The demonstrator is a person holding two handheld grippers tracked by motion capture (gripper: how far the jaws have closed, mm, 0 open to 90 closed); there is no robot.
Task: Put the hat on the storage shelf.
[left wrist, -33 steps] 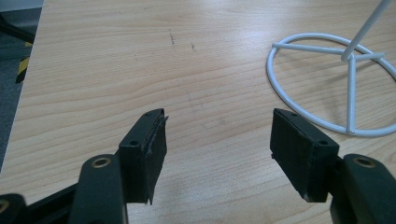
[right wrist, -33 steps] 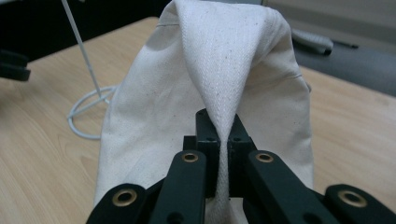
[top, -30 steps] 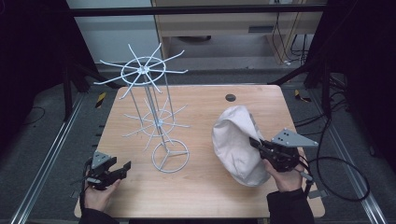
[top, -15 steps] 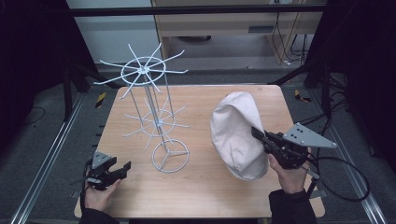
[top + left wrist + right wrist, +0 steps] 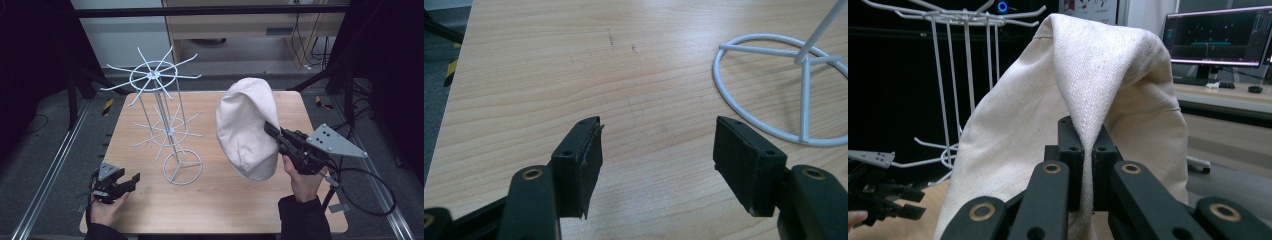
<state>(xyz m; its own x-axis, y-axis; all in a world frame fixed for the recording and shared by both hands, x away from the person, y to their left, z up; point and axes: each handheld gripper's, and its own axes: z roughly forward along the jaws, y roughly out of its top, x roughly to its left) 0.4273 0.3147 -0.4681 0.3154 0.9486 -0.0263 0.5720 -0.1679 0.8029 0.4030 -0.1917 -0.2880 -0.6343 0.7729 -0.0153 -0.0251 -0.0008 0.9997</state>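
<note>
Right now the right gripper [image 5: 272, 131] is pinching a fold of the cream cloth hat [image 5: 247, 127], fingers [image 5: 1069, 145] pressed together on the fabric, holding it up off the tabletop [image 5: 225, 200] over the right half, closer to the right edge than the left. Hat hangs limp from the pinch, rounded top up, lower end dangling just above the wood; can't tell if it touches. In the right gripper view the fabric [image 5: 1088, 75] drapes over both fingers and fills most of the frame. White wire rack [image 5: 162, 120] stands upright left of centre, ring base [image 5: 183, 167] flat on the tabletop, two tiers of spoke hooks, all bare. Hat is near the rack, not touching it. Left gripper [image 5: 131, 181] sits low at the near left corner, hand [image 5: 102, 210] wrapped around it, fingers [image 5: 579, 160] spread wide with nothing between them, just wood grain. In the left gripper view, part of the rack's ring base [image 5: 774, 90] shows ahead and right. Grey plate [image 5: 332, 142] on top of the right gripper, cable [image 5: 370, 195] looping off the right edge.
</note>
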